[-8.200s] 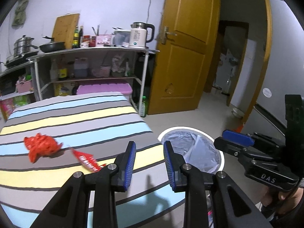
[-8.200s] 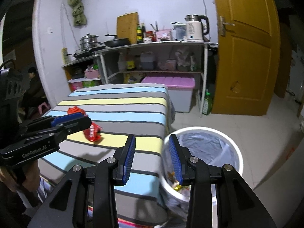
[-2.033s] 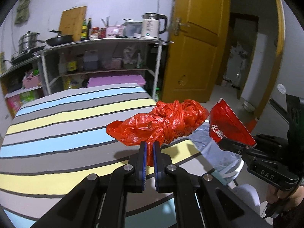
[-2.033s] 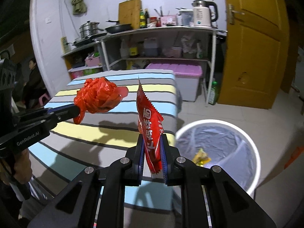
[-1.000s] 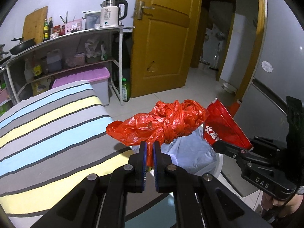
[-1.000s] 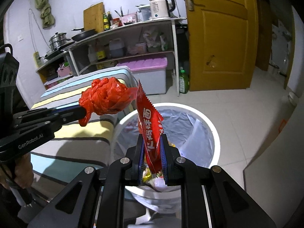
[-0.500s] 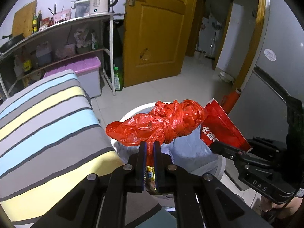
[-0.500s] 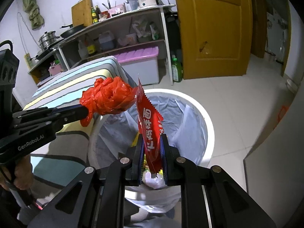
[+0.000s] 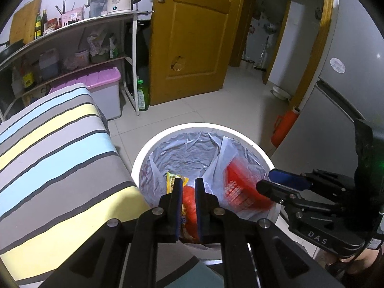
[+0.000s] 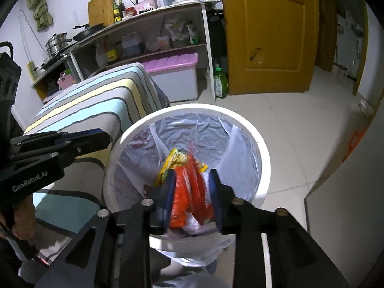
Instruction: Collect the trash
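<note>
Both tools over the bin, trash dropping in.
Left tool (image 9: 184,187) jaws slightly apart, nothing gripped; red plastic bag (image 9: 189,201) lies in the lined white trash bin (image 9: 144,153) below them. Right tool (image 10: 192,180) jaws apart, red snack wrapper (image 10: 192,192) blurred between them, over the bin, beside the striped bed (image 9: 55,144).

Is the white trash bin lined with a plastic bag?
Yes, the right wrist view shows a crinkled grey plastic liner covering the inside of the white bin, with wrappers lying in it.
</note>
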Demonstrator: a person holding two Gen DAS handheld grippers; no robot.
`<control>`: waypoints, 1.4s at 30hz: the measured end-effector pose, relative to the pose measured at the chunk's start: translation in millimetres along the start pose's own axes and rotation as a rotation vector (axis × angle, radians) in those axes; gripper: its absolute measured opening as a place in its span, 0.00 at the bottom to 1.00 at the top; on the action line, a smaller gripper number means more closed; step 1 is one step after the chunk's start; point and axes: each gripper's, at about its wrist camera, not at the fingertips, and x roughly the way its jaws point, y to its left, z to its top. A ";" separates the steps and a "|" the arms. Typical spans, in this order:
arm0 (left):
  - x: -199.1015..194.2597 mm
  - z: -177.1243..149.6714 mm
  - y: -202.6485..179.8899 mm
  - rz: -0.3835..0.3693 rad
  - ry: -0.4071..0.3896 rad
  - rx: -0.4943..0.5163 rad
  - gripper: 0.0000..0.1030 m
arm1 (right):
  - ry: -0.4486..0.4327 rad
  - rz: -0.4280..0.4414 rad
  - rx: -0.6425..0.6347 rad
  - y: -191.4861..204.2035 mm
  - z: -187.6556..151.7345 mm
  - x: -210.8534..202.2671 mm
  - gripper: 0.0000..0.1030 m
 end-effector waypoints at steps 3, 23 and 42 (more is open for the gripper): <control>-6.5 -0.7 1.4 -0.003 -0.014 -0.007 0.09 | -0.018 0.003 -0.008 1.8 0.9 -6.6 0.32; -95.4 -26.7 10.5 0.022 -0.156 -0.036 0.14 | -0.151 0.032 -0.075 57.9 -0.2 -75.5 0.32; -174.2 -76.3 -2.2 0.078 -0.253 -0.030 0.23 | -0.217 0.037 -0.144 101.3 -39.7 -135.4 0.36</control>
